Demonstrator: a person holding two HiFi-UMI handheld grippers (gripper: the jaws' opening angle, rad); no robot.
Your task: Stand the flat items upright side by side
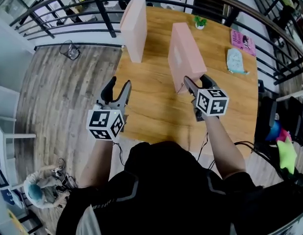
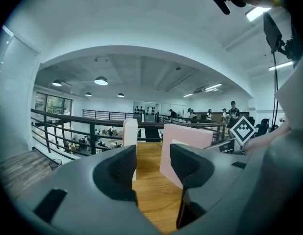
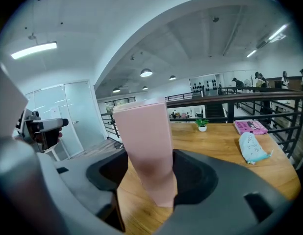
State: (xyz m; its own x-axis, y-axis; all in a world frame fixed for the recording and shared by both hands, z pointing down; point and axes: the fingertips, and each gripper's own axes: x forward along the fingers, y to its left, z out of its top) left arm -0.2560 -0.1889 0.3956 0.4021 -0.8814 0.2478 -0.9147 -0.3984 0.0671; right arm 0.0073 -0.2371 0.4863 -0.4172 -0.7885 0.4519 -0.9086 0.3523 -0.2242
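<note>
Pink box [image 1: 183, 55] upright, length pointing away, right tongs [image 1: 195, 81] clamped on it, left tongs [image 1: 119, 84] apart

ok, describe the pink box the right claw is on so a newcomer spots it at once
On the wooden table, two pink boxes stand upright. It is the nearer pink box, towards the table's middle, with the right claw clamped on its near end; the far pink box stands untouched at the table's left edge.

The wooden bench [image 1: 156, 106] bears a far pink box [image 1: 134, 28] and a near pink box [image 1: 185, 55], both upright. A potted plant [image 1: 200, 22], pink booklet [image 1: 243, 42] and blue pouch [image 1: 235, 61] sit toward its right.
</note>
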